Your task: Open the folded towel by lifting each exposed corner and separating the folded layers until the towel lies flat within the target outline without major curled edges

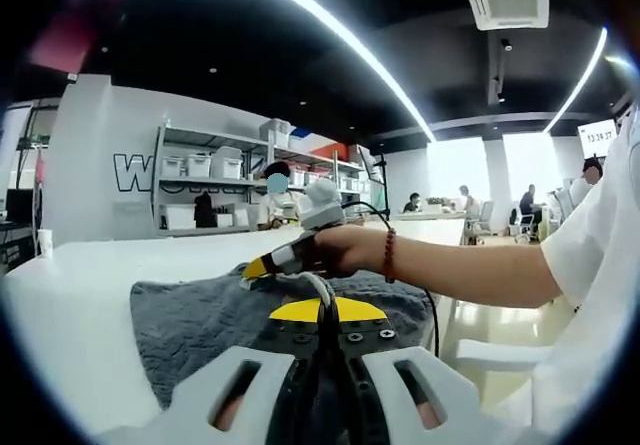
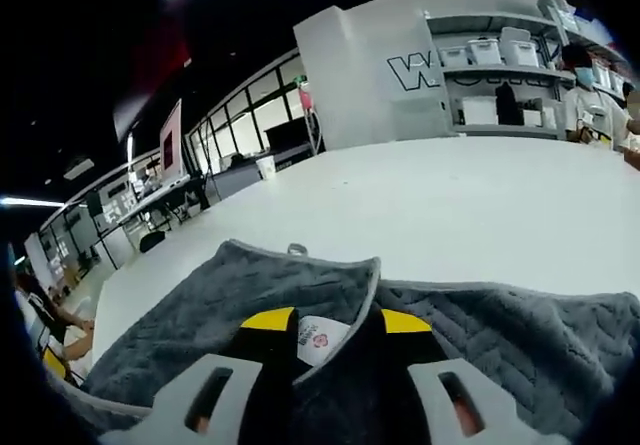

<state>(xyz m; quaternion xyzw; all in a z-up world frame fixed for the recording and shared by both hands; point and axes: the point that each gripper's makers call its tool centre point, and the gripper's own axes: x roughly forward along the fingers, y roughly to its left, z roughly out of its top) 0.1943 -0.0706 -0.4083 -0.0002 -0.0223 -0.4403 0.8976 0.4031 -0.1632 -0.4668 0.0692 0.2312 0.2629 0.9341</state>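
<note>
1. The dark grey ribbed terry towel [image 2: 520, 335] lies spread on the broad white counter [image 2: 450, 205], its cloth running right up to and beneath both pairs of fingers
2. The right gripper [image 2: 325, 340] has its yellow-tipped fingers [image 2: 268, 319] clenched on a folded flap bearing a white label [image 2: 318, 339], likely to peel that layer back
3. The left gripper [image 1: 322, 315] fingers press together over the cloth; whether they pinch it I cannot tell
4. Just beyond them a hand [image 1: 345, 248] holds the other tool low on the towel

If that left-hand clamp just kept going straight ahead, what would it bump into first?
Probably the other gripper held in the person's hand, low over the grey towel right ahead of the left gripper. Depth is hard to judge here.
</note>
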